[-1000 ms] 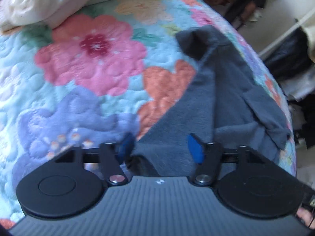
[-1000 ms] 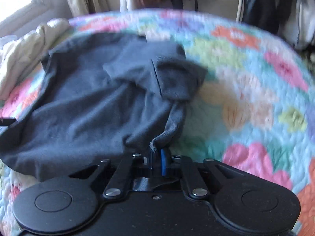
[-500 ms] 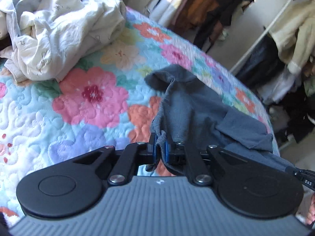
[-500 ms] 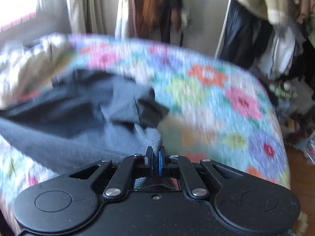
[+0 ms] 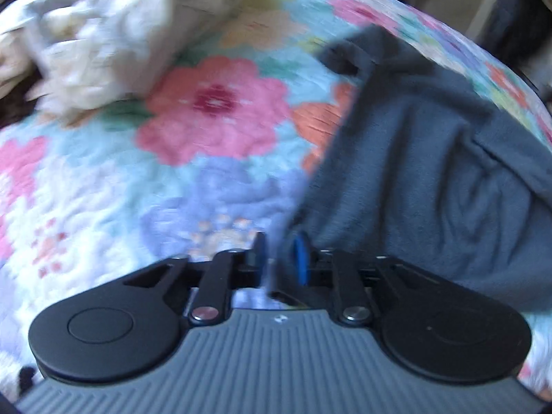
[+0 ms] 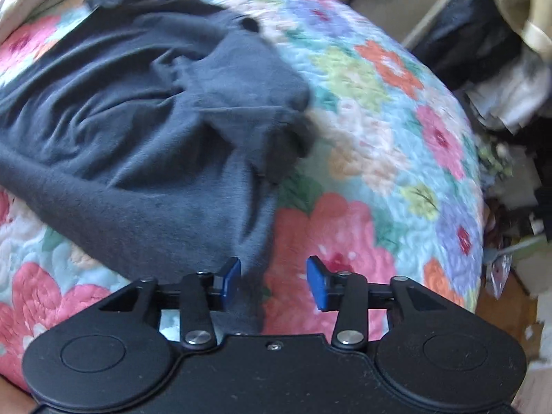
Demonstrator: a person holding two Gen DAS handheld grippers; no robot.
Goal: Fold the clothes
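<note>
A dark grey T-shirt lies rumpled on the flowered quilt. In the left wrist view my left gripper is partly open, its blue pads a small gap apart at the shirt's near left corner, with cloth between them. In the right wrist view the shirt spreads to the upper left with a sleeve bunched on top. My right gripper is open, and the shirt's near right corner lies loose against its left pad.
A heap of crumpled white bedding lies at the back left of the bed. The quilt drops off at the right onto a wooden floor with clutter and hanging clothes.
Both grippers held the shirt lifted half a second ago. The shirt now lies lower on the quilt. The right jaws have opened wide and the left jaws have parted a little.
</note>
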